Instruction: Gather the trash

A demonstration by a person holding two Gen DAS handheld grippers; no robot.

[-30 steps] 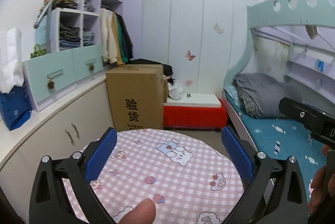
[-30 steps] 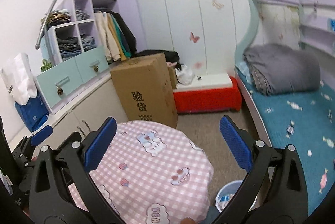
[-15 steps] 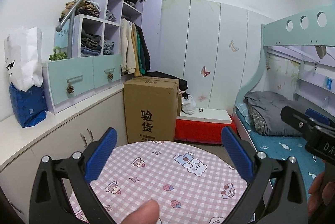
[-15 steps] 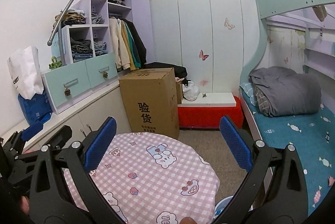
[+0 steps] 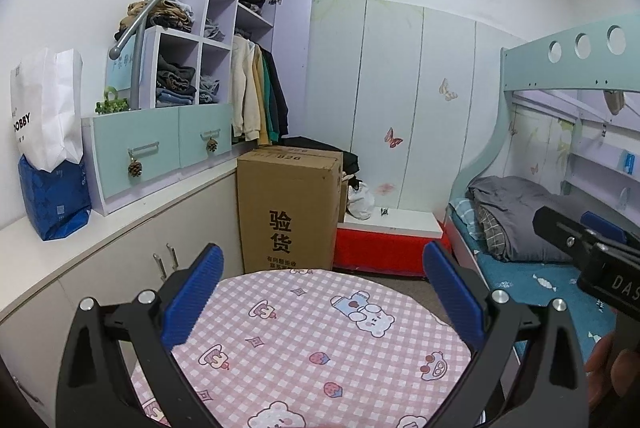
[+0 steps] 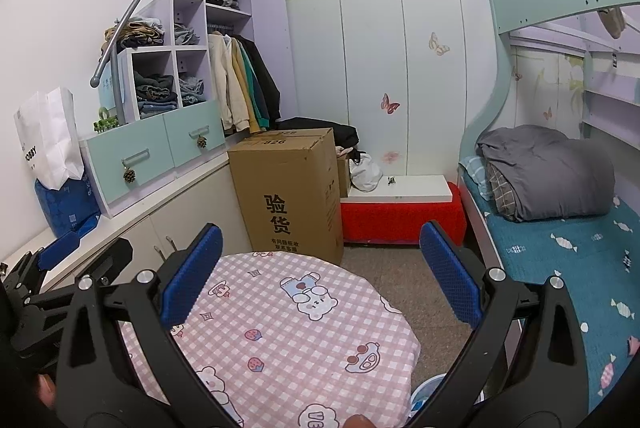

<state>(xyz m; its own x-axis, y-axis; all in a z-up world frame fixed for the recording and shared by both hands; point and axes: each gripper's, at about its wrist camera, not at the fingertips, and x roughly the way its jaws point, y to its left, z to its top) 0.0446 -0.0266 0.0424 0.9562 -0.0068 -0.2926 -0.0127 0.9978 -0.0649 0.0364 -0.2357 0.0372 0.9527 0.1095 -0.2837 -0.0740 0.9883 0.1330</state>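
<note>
Right now I have both claws raised over the round table with the pink checked bear-print cloth (image 5: 320, 348), and both stand wide apart with nothing between the blue pads: the left gripper (image 5: 320, 300) and the right gripper (image 6: 316, 284) each frame only bare cloth. No loose trash shows on the part of the tabletop I can see. What may be a bin, a pale blue-rimmed container (image 6: 430, 394), peeks out on the floor just below the table's right edge in the right wrist view; its contents are too hidden to judge. Beyond the table, behind the cardboard box (image 5: 290, 211), a crumpled white plastic bag (image 5: 360, 201) lies on the red-skirted platform (image 5: 384, 248), and I cannot tell whether it counts as trash. So this fits either a table already cleared or pieces lying outside my view.
</note>
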